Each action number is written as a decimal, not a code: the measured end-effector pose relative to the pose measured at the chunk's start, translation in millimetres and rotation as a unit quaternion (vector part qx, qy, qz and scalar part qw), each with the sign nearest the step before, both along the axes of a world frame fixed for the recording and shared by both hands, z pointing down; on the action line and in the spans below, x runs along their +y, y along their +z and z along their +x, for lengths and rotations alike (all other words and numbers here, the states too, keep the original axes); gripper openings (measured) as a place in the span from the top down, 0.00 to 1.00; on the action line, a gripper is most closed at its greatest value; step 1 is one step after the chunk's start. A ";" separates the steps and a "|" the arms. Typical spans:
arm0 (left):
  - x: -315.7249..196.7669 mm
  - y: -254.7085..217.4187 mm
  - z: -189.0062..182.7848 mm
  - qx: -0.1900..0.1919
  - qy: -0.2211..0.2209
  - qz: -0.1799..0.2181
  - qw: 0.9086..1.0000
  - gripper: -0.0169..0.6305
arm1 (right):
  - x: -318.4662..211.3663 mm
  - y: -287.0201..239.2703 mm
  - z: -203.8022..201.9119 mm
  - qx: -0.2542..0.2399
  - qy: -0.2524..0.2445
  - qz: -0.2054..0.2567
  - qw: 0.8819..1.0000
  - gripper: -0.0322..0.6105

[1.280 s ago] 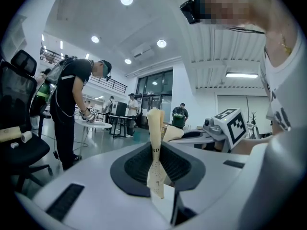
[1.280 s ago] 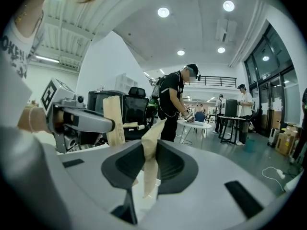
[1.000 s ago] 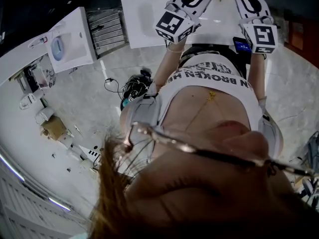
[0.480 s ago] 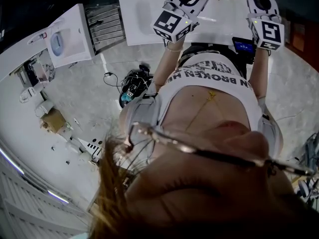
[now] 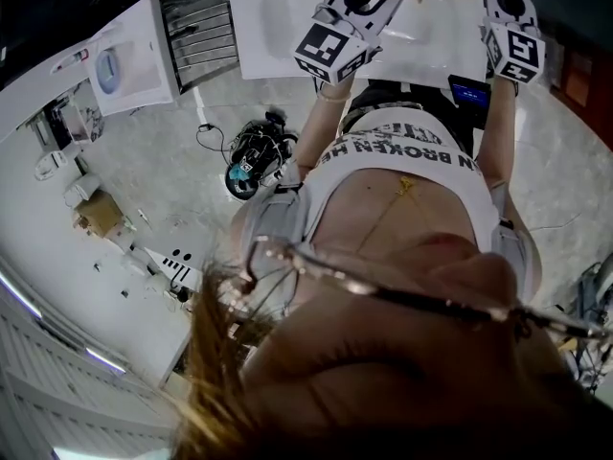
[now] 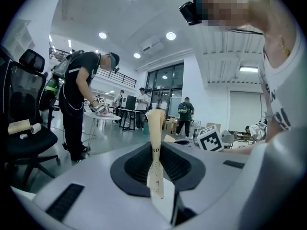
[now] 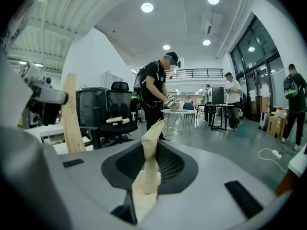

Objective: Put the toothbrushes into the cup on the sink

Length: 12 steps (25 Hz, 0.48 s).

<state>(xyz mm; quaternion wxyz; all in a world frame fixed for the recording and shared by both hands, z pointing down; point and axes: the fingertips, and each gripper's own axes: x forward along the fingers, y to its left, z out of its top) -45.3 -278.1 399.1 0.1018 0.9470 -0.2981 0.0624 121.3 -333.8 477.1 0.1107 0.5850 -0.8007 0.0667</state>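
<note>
The left gripper (image 6: 157,174) had its fingers (image 6: 91,195) closed on a paper-wrapped toothbrush (image 6: 154,133), which stood upright between them. The right gripper (image 7: 146,186) pinched a second wrapped toothbrush (image 7: 149,147) in the same way, its top bent a little to one side. In the head view both grippers reached over the near part of the white sink (image 5: 278,27), well apart from each other.

the white shirt (image 5: 402,185) reads "n broken he".
</note>
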 end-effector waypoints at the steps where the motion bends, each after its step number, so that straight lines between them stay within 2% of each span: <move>1: -0.2 1.6 -0.7 -0.001 -0.004 -0.002 1.000 0.88 | -2.0 9.5 3.5 -0.008 0.004 -0.009 1.000 0.83; 3: -1.4 4.7 -3.3 -0.002 -0.010 -0.004 1.000 0.88 | -5.8 26.9 8.0 -0.020 0.012 -0.026 0.999 0.83; 6: -1.8 8.0 -5.2 -0.004 -0.012 -0.007 1.000 0.88 | -7.2 47.0 11.6 0.004 0.019 -0.047 0.999 0.83; 8: -0.2 8.3 -4.0 -0.003 -0.012 -0.008 1.000 0.88 | -4.7 51.5 12.5 0.017 0.019 -0.054 0.998 0.83; 12: -0.9 8.4 -2.7 0.000 -0.012 -0.007 1.000 0.88 | -1.8 51.1 10.4 0.010 0.012 -0.066 0.998 0.82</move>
